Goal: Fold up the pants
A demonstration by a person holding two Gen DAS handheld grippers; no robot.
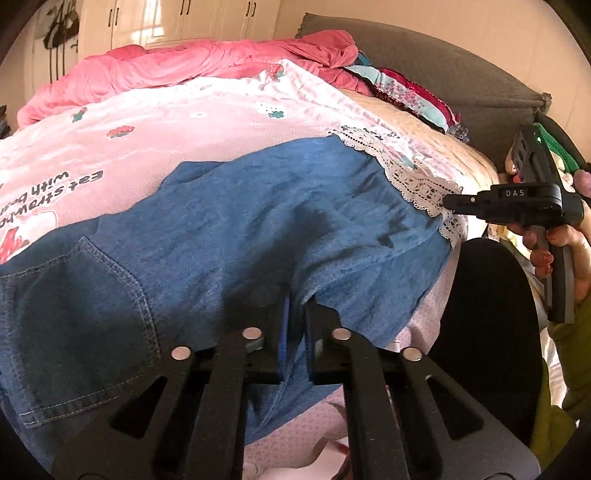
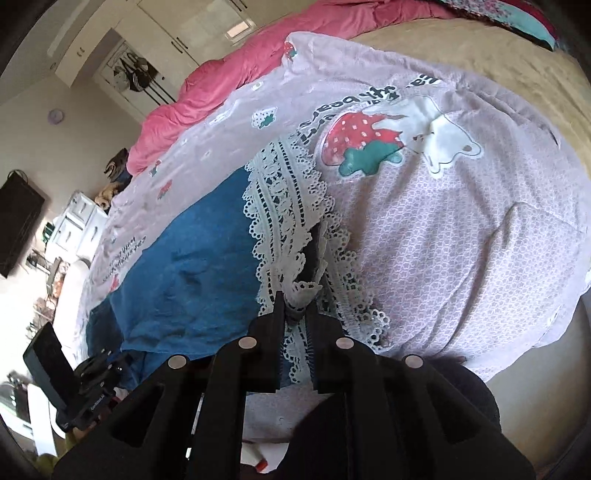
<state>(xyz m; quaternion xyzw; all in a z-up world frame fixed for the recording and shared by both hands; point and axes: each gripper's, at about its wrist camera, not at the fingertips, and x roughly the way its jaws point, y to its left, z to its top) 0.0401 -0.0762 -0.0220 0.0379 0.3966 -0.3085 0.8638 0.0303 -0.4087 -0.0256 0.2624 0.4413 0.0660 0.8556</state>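
Blue denim pants [image 1: 229, 236] with a white lace hem [image 1: 413, 181] lie flat on a pink strawberry-print sheet [image 1: 147, 122]. A back pocket [image 1: 81, 317] shows at the left. My left gripper [image 1: 295, 299] is shut on the near edge of the denim. My right gripper [image 2: 297, 299] is shut on the lace hem [image 2: 284, 221]; the blue denim [image 2: 192, 266] stretches to its left. The right gripper also shows in the left wrist view [image 1: 448, 202] at the hem, held by a hand.
A pink quilt [image 1: 184, 70] lies along the far side of the bed. Folded patterned clothes [image 1: 410, 92] and a grey headboard [image 1: 443, 66] are at the right. A dark rounded object [image 1: 487, 332] sits by the bed edge. White wardrobes [image 1: 166, 18] stand behind.
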